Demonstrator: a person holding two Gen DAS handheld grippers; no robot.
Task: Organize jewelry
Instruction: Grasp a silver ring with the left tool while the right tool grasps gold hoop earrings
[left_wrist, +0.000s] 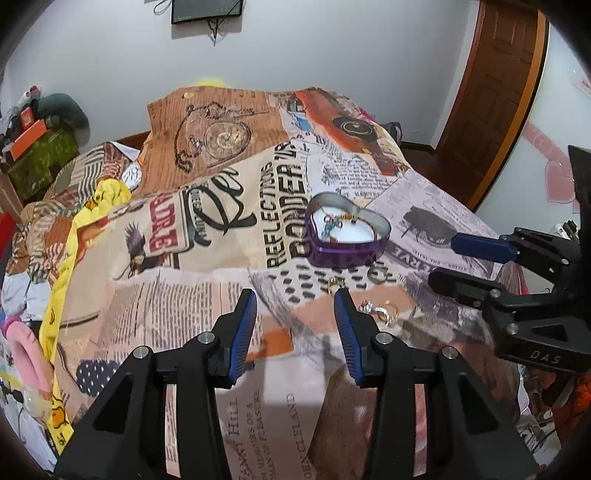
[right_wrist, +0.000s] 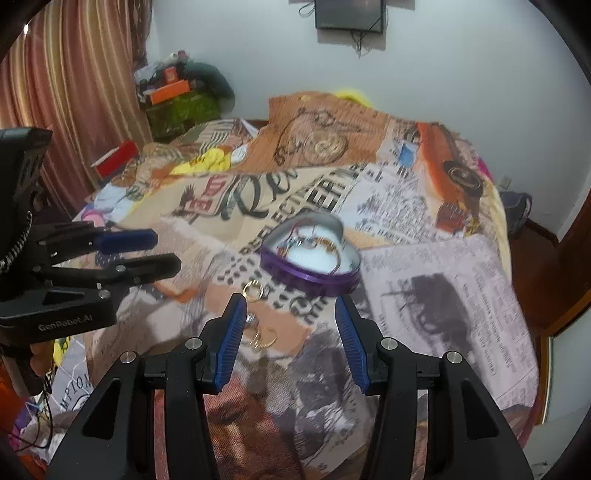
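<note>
A purple heart-shaped tin (left_wrist: 347, 230) stands open on the printed bedspread, with a beaded chain lying inside it; it also shows in the right wrist view (right_wrist: 312, 260). Several rings lie loose on the cloth in front of it: a gold ring (left_wrist: 335, 283), a silver ring (left_wrist: 378, 275), and a small cluster (left_wrist: 384, 312). In the right wrist view the gold ring (right_wrist: 254, 290) and the cluster (right_wrist: 260, 334) lie by my right gripper's left finger. My left gripper (left_wrist: 295, 295) is open and empty, just short of the rings. My right gripper (right_wrist: 290, 302) is open and empty; it also shows at the right edge of the left wrist view (left_wrist: 445, 262).
The bedspread (left_wrist: 207, 295) covers a bed. A yellow cloth (left_wrist: 92, 218) and a pink item (left_wrist: 26, 354) lie at its left edge. Boxes and clutter (right_wrist: 173, 96) stand by a curtain (right_wrist: 66, 92). A wooden door (left_wrist: 495, 92) is at the right.
</note>
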